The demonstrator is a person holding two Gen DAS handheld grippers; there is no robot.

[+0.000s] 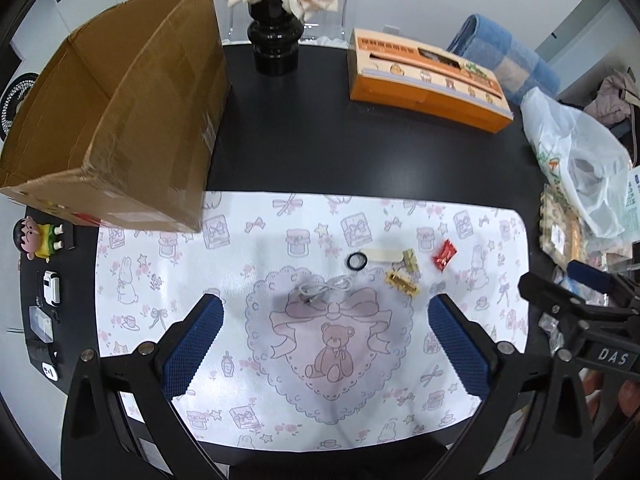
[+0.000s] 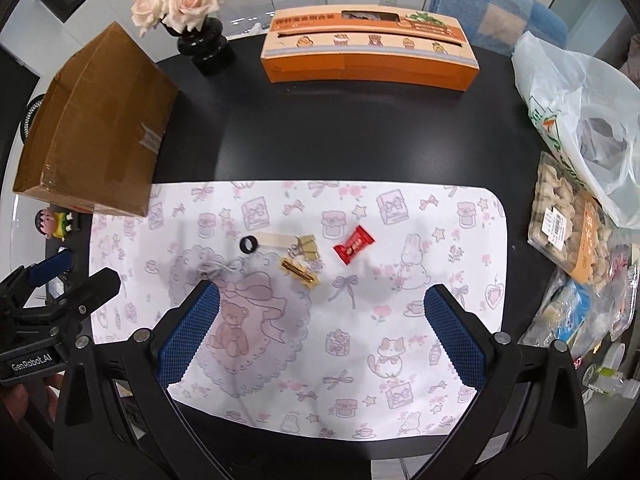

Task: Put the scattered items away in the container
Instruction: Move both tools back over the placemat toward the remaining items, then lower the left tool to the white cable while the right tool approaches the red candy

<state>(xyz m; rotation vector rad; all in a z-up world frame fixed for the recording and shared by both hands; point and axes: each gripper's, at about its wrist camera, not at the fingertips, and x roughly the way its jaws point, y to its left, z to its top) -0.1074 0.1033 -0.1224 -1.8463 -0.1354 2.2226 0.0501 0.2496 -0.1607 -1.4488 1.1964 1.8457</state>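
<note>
Small items lie together on a white patterned mat [image 1: 168,280] [image 2: 440,216]: a black ring [image 1: 357,261] [image 2: 249,245], a cream flat stick [image 1: 384,256] [image 2: 276,239], gold clips [image 1: 403,282] [image 2: 299,270], a red candy wrapper [image 1: 445,260] [image 2: 353,245] and a coiled white cable [image 1: 320,292] [image 2: 219,268]. An open cardboard box [image 1: 120,120] [image 2: 96,136] stands at the mat's far left corner. My left gripper [image 1: 326,340] hovers open above the mat, just short of the cable. My right gripper [image 2: 320,328] is open too, nothing between its fingers.
A black vase of pale roses [image 1: 276,40] [image 2: 200,40] and a long orange box [image 1: 428,80] [image 2: 368,52] stand at the back. Plastic bags and snack packs [image 2: 572,160] crowd the right edge. A small figurine [image 1: 36,238] and small gadgets sit at the left edge.
</note>
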